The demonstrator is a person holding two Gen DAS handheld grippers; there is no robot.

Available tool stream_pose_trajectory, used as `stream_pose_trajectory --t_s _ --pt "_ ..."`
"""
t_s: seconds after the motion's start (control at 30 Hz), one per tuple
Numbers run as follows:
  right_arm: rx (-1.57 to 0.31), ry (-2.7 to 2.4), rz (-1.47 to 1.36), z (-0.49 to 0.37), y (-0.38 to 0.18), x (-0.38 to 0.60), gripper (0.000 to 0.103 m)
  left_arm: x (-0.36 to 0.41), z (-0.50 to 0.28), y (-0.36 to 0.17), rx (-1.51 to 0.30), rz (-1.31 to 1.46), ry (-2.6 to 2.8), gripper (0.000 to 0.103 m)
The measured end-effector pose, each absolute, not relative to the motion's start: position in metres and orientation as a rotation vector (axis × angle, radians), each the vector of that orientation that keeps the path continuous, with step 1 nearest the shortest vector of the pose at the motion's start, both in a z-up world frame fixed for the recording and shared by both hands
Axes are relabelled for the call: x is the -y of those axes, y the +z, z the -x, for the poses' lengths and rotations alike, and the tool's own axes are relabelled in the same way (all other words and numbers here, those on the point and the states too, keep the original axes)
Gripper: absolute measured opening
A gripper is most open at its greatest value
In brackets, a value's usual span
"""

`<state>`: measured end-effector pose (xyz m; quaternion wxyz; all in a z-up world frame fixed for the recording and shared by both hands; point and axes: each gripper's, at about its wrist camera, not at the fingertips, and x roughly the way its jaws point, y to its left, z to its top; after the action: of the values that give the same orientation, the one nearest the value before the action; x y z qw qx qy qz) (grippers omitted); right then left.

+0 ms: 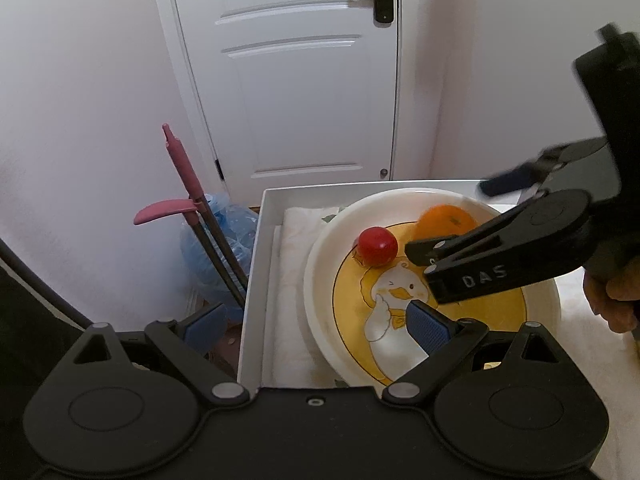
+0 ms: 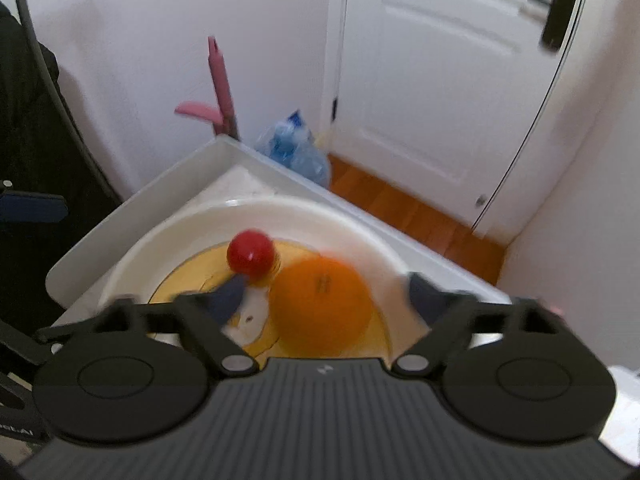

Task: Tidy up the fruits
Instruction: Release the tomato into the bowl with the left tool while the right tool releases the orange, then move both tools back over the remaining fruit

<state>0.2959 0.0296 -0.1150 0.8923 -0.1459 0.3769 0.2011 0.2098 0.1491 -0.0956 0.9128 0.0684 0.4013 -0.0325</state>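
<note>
the left gripper (image 1: 316,322) was seen nearest, its jaws spread wide and holding nothing, one blue pad (image 1: 428,330) hanging over the near part of the plate (image 1: 320,264) and the other out past the tray's left wall; the right gripper (image 2: 324,296) was held just above the plate's right side, its jaws likewise wide apart and empty, with the orange (image 2: 320,304) lying between them but not touched, as far as the blur allowed to be judged; in the left wrist view the same gripper (image 1: 452,224) was seen reaching in from the right, partly hiding the orange (image 1: 444,216).

the plate, white-rimmed with a yellow duck picture, was laid in a white tray (image 1: 256,240) on a pale cloth (image 1: 288,280); a small red fruit (image 1: 377,246) was resting left of centre on the plate, and the orange was set just beside it toward the far right rim; whether the two touched could not be told.

beyond the tray's far left corner a pink-handled tool (image 1: 180,184) and a blue bag (image 1: 224,228) were seen by the wall, and a white door (image 1: 304,80) behind.

two fruits were judged already placed on the plate; whether more fruit was left to be gathered could not be told, since none was shown elsewhere.
</note>
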Motion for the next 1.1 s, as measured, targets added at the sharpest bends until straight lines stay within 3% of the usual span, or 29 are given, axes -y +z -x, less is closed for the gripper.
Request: stream_pose_trajectory --t_s 0.57,1.1 --pt "-0.762 0.368 0.211 -0.264 -0.077 -0.011 0.103 -0.143 -0.191 -0.081 -0.782 -0.136 -0.059 0.099" --pt "-0.686 0.257 0.079 -0.148 -0.010 0.080 0.103 -0.093 -0.117 -0.028 -0.700 -0.120 -0.057 0.099"
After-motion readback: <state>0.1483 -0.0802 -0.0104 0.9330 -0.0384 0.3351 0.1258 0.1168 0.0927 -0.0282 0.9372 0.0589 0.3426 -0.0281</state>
